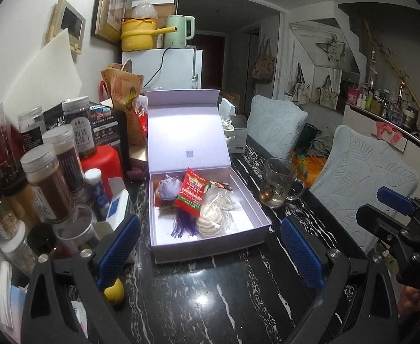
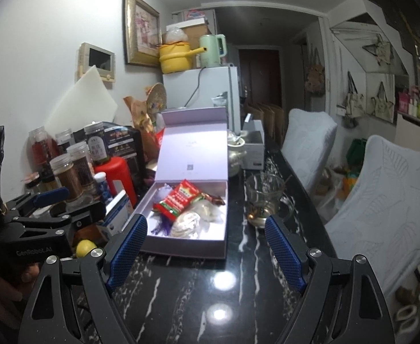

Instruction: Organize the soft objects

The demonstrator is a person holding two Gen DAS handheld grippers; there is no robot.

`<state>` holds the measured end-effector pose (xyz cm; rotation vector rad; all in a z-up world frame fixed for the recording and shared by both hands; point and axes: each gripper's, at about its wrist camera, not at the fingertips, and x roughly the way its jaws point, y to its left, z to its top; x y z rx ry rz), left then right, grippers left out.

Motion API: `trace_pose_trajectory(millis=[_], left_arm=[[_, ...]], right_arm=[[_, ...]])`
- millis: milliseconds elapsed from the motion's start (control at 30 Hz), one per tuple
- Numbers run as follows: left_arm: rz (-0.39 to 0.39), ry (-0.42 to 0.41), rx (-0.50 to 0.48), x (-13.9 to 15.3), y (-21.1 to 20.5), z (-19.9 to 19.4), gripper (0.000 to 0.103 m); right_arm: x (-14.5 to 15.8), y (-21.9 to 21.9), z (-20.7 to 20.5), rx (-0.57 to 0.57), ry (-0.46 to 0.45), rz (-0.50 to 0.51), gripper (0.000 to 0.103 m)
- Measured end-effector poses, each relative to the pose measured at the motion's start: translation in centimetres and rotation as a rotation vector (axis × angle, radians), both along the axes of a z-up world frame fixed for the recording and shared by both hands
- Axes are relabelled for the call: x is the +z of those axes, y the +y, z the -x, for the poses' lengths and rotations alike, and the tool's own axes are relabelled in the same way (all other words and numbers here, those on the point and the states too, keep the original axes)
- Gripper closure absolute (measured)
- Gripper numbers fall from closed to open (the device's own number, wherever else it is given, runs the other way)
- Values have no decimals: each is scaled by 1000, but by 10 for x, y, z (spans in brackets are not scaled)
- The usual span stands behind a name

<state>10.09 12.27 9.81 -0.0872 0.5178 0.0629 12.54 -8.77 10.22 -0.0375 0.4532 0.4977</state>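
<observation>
A lilac gift box [image 1: 260,228] [image 2: 218,246] lies on the black marble table with its lid standing upright. Inside it are a red snack packet [image 1: 191,197] [image 2: 179,197], a purple sachet [image 1: 169,190] with a purple tassel [image 1: 184,226] [image 2: 161,226], and clear-wrapped white swirl sweets [image 1: 215,218] [image 2: 188,223]. My left gripper [image 1: 210,250] is open, short of the box's near wall, nothing between its blue pads. My right gripper [image 2: 207,250] is open too, in front of the box's near right corner. Each gripper shows at the edge of the other's view [image 1: 399,215] [image 2: 46,203].
Left of the box crowd several spice jars [image 1: 49,183] [image 2: 68,177], a red canister [image 1: 102,162] [image 2: 118,176] and a yellow lemon [image 1: 114,291] [image 2: 85,248]. A glass mug [image 1: 278,183] [image 2: 265,197] holding liquid stands right of the box. Two cushioned chairs [image 1: 364,183] [image 2: 382,200] line the table's right side.
</observation>
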Motion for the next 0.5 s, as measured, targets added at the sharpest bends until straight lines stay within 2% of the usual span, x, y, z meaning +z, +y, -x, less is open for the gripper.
trace_pose_trajectory(millis=[500], left_arm=[[-6,36,-24,-11,-8,-10,3]], right_arm=[[-11,-2,-11,-23,40,26,18]])
